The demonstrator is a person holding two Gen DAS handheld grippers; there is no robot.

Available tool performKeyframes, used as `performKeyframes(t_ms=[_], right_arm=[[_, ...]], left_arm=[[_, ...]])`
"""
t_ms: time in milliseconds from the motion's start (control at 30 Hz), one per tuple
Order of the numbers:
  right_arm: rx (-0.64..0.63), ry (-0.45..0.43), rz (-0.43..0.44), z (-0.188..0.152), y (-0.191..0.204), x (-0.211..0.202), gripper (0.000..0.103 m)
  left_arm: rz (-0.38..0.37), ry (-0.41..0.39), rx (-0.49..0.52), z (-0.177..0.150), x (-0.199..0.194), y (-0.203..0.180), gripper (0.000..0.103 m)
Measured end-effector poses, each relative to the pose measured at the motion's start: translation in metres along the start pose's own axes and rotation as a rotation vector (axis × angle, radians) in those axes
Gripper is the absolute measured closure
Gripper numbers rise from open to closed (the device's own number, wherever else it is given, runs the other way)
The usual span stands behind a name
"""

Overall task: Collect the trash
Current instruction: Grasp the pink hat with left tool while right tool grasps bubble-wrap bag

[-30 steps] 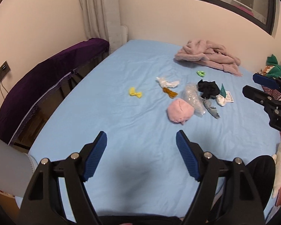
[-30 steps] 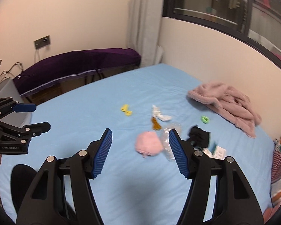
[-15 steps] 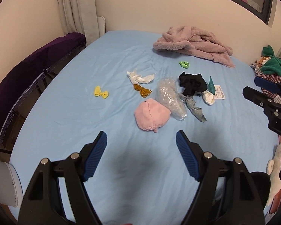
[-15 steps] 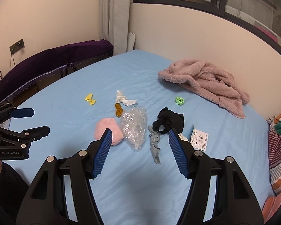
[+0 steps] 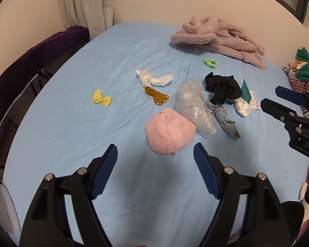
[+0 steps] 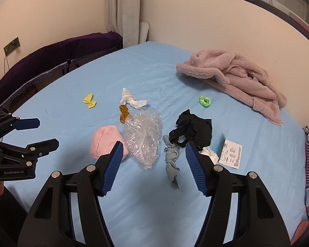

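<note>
at frame centre the clear plastic bag (image 6: pixel 143 138) looked light, crinkly, slippery; i'd pinch its bunched lower end. left gripper (image 5: pixel 155 157) and right gripper (image 6: pixel 152 151) both gaped, empty.

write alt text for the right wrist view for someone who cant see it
The open right gripper hovers over a blue bed, aimed at a crumpled clear plastic bag between a pink cloth bundle and a grey knotted rag. The left gripper enters from the left.

Seeing warm indoor light, moderately dim, both views. Soft shadow on sheet (image 5: pixel 76 111) between left gripper (image 5: pixel 155 158) fingers, lower centre. Strong fisheye bending, black vignette at corners. Focus mostly sharp; no glare noticed.
</note>
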State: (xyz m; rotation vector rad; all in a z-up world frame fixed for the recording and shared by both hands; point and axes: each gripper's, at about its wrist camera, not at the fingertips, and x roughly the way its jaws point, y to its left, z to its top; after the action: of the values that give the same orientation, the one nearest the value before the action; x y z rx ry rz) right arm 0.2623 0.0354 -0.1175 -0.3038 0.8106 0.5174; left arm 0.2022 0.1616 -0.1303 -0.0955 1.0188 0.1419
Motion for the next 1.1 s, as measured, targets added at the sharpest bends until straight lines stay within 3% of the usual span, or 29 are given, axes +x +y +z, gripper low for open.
performKeyframes(t_ms=[733,867,967,1000,1100], right_arm=[[-0.059,0.152,0.028,-0.015,0.008,0.155,0.042],[-0.070,0.181,0.030,-0.020,0.009,0.171,0.042],[-0.083,0.192,0.030,-0.021,0.010,0.177,0.049],[-0.091,0.199,0.037,-0.022,0.012,0.179,0.058],[-0.121,0.210,0.042,-0.024,0.017,0.181,0.073]], left_arm=[[-0.034,0.076,0.005,0.004,0.120,0.006,0.027],[-0.071,0.069,-0.006,0.002,0.134,0.006,0.027],[-0.095,0.066,-0.017,0.001,0.141,0.005,0.027],[-0.105,0.070,-0.018,0.001,0.144,0.003,0.028],[-0.140,0.077,0.002,0.000,0.148,-0.005,0.055]])
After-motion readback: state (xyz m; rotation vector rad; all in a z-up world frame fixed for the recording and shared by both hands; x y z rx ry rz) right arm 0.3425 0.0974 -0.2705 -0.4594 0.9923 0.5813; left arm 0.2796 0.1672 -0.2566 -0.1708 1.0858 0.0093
